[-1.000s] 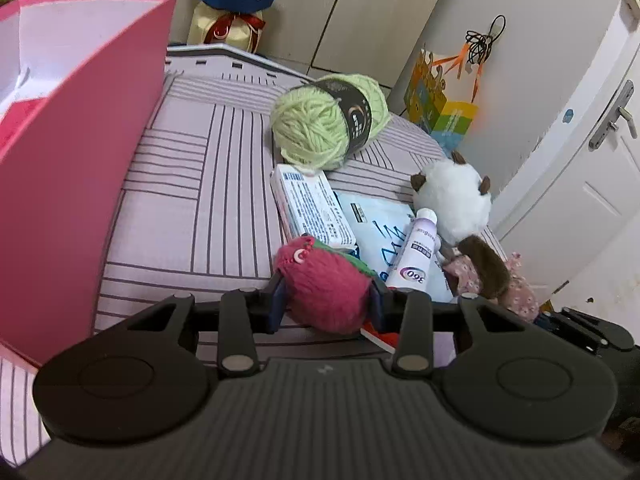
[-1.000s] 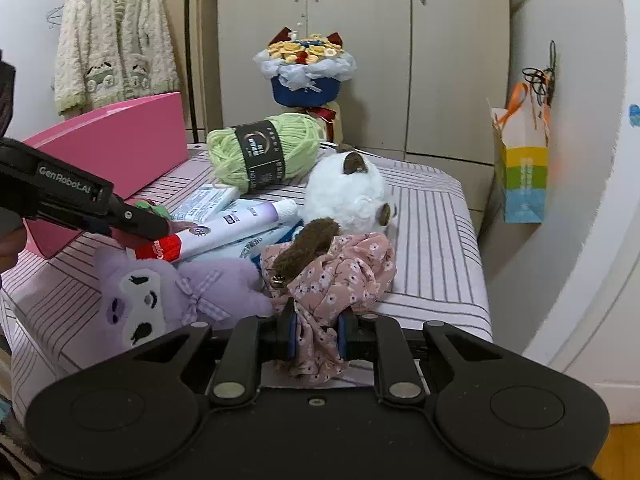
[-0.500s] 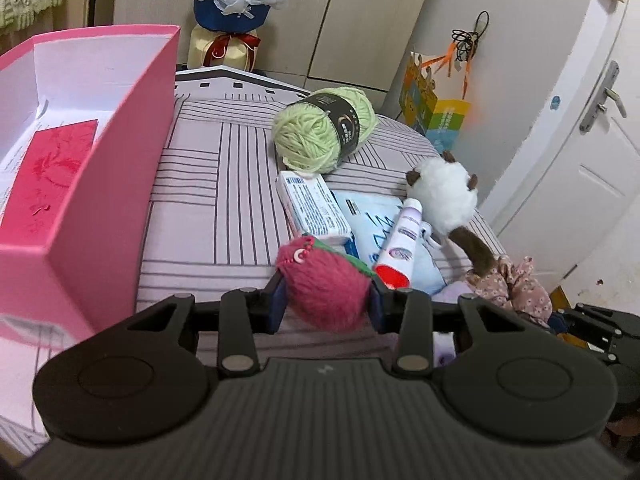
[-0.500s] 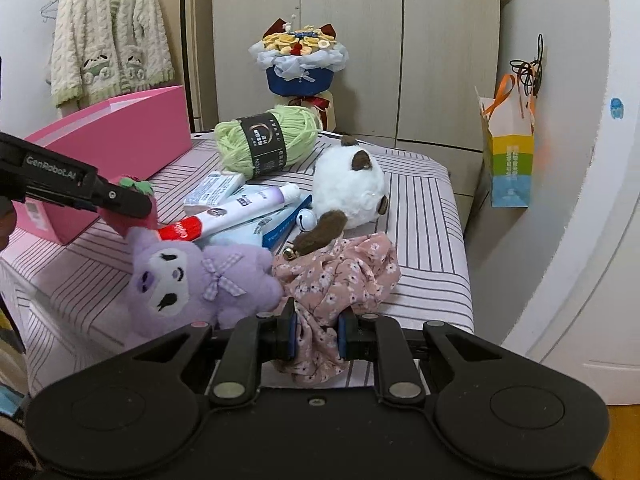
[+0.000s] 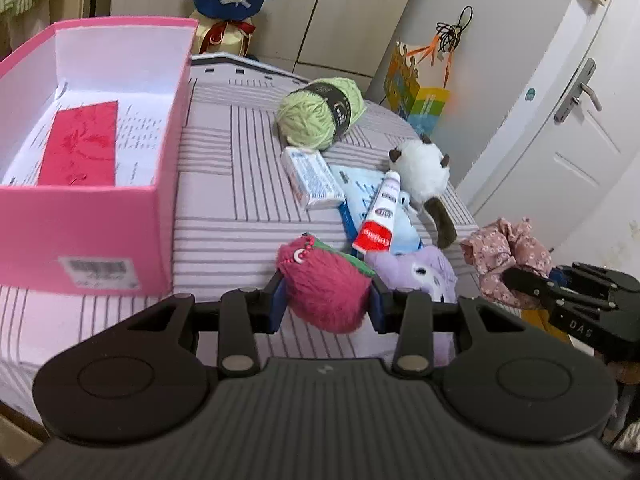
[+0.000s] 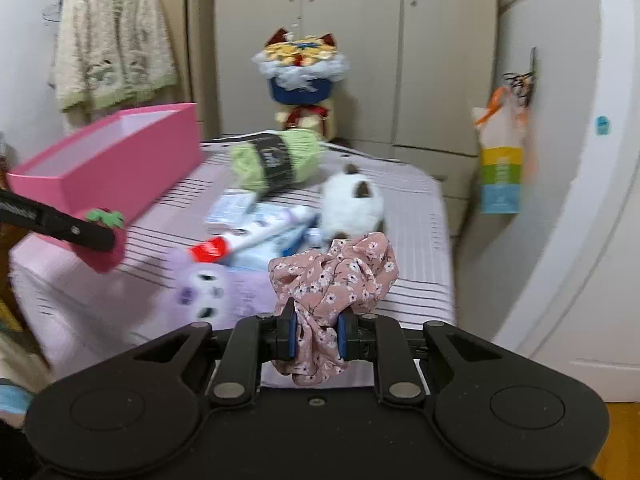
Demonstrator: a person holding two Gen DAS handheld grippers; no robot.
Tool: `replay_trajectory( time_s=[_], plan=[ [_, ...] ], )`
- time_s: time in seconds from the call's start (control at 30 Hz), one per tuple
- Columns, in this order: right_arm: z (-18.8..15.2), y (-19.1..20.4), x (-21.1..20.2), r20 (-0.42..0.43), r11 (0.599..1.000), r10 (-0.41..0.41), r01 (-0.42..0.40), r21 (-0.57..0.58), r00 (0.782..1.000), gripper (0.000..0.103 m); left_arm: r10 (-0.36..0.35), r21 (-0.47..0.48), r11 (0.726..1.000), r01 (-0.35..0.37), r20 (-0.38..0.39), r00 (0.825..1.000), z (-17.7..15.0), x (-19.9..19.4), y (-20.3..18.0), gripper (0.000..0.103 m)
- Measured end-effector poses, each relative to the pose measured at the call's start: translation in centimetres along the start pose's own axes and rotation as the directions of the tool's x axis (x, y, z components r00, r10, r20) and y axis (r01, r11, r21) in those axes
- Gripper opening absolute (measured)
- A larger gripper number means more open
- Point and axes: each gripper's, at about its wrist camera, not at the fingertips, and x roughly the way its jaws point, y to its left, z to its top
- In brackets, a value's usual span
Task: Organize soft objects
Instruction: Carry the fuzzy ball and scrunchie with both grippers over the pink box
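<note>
**Both soft items lifted clear of the bed; box interior brought into view**

Item 1. Left gripper point(image 5: 326, 306): jaws were clamped on the pink fuzzy plush point(image 5: 326, 284), green felt leaves at its top. Against the frame one second before, the grip was unchanged, but the plush was held higher and farther back from the clutter; the open inside of the pink box point(image 5: 92, 216), ahead and to the left of the tool, had become visible, with a red card point(image 5: 80, 144) lying on printed paper on its floor. A barcode sticker was seen on the box's near wall; its text was too small to read.

Item 2. Right gripper point(image 6: 316, 336): jaws were closed on the floral scrunchie point(image 6: 334, 272), which had been raised off the striped bedcover point(image 5: 240, 184) since the earlier frame and hung free above the bed edge.

Item 3. Left on the cover, ahead of both tools: purple plush point(image 5: 416, 272), red-capped tube point(image 5: 380, 212), white carton point(image 5: 312, 178), white plush point(image 5: 420, 172), green yarn point(image 5: 316, 118).

Legible writing: "DAS" on the right tool's body in the left view. Tube and carton lettering was not readable.
</note>
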Motion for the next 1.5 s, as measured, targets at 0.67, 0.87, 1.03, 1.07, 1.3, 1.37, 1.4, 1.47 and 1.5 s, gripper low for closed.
replay_trajectory(
  time_s=[0.67,0.87,1.03,1.07,1.3,1.37,1.4,1.47,1.5],
  plan=[
    [6.8,10.8,0.6,-0.147,0.879,0.458,-0.472,-0.075,0.877,0.021,0.04,0.062,0.997,-0.038,-0.028,0.999,-0.2,-9.3,3.5,0.039],
    [10.7,14.2,1.7,-0.095,0.852,0.497,-0.506,-0.137,0.862,0.021,0.071,0.083,0.994,-0.074,0.031,0.997,1.8,-11.4,5.3,0.039],
    [14.8,16.1,4.1,-0.039,0.842,0.516,-0.515,-0.159,0.856,0.022,0.094,0.095,0.99,-0.101,0.074,0.993,4.7,-11.2,7.2,0.039],
    [15.7,16.6,4.8,-0.032,0.84,0.52,-0.518,-0.164,0.854,0.022,0.1,0.095,0.99,-0.107,0.079,0.992,5.4,-10.9,7.7,0.039],
    [20.3,19.7,12.0,-0.079,0.84,0.498,-0.503,-0.201,0.863,0.022,0.164,0.11,0.979,-0.172,0.081,0.983,10.1,-7.0,11.2,0.039],
    [21.5,20.5,14.4,-0.119,0.844,0.478,-0.493,-0.213,0.87,0.022,0.184,0.114,0.975,-0.191,0.067,0.981,11.5,-5.5,12.4,0.039],
    [22.0,20.8,15.5,-0.133,0.844,0.467,-0.485,-0.228,0.874,0.022,0.188,0.113,0.975,-0.194,0.059,0.98,12.2,-4.8,13.1,0.039],
    [23.0,21.2,17.6,-0.151,0.843,0.441,-0.466,-0.267,0.884,0.022,0.21,0.101,0.972,-0.214,0.049,0.976,13.7,-3.3,14.5,0.039],
    [23.2,21.3,18.4,-0.165,0.839,0.431,-0.461,-0.287,0.887,0.023,0.224,0.098,0.969,-0.228,0.051,0.973,14.4,-2.6,15.1,0.039]
  ],
)
